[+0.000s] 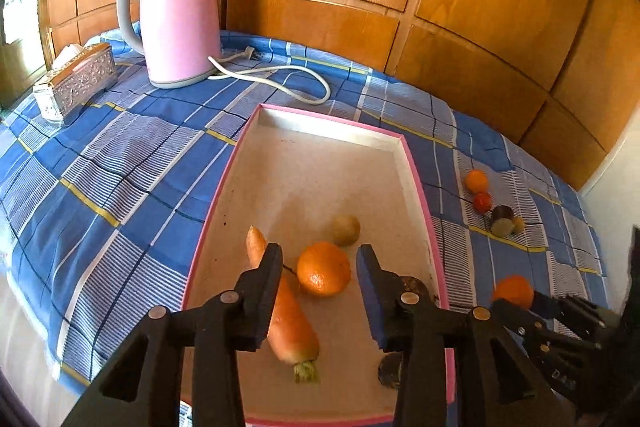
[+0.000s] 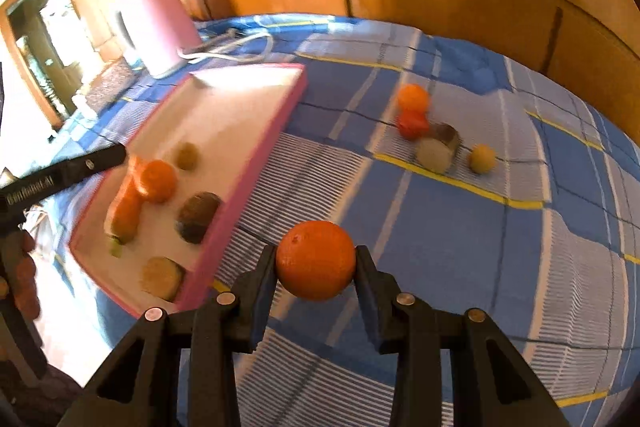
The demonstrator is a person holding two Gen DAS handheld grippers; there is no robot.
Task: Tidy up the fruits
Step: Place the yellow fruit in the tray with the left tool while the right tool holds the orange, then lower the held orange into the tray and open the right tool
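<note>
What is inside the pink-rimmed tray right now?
In the tray: a carrot, an orange, a small yellowish fruit and two dark pieces, partly hidden behind the left gripper.

Left gripper (image 2: 80, 167) arm reads approx. "GenRobot.AI", blurred.

- The left gripper (image 1: 320, 263) points steeply downward, its two black fingers parted with nothing between the pads
- The right gripper (image 2: 316, 263) also tilts downward, its pads pressed against both sides of an orange (image 2: 316, 259)
- A hand (image 2: 18, 275) grips the left gripper's handle, seen at the right wrist view's left edge
</note>
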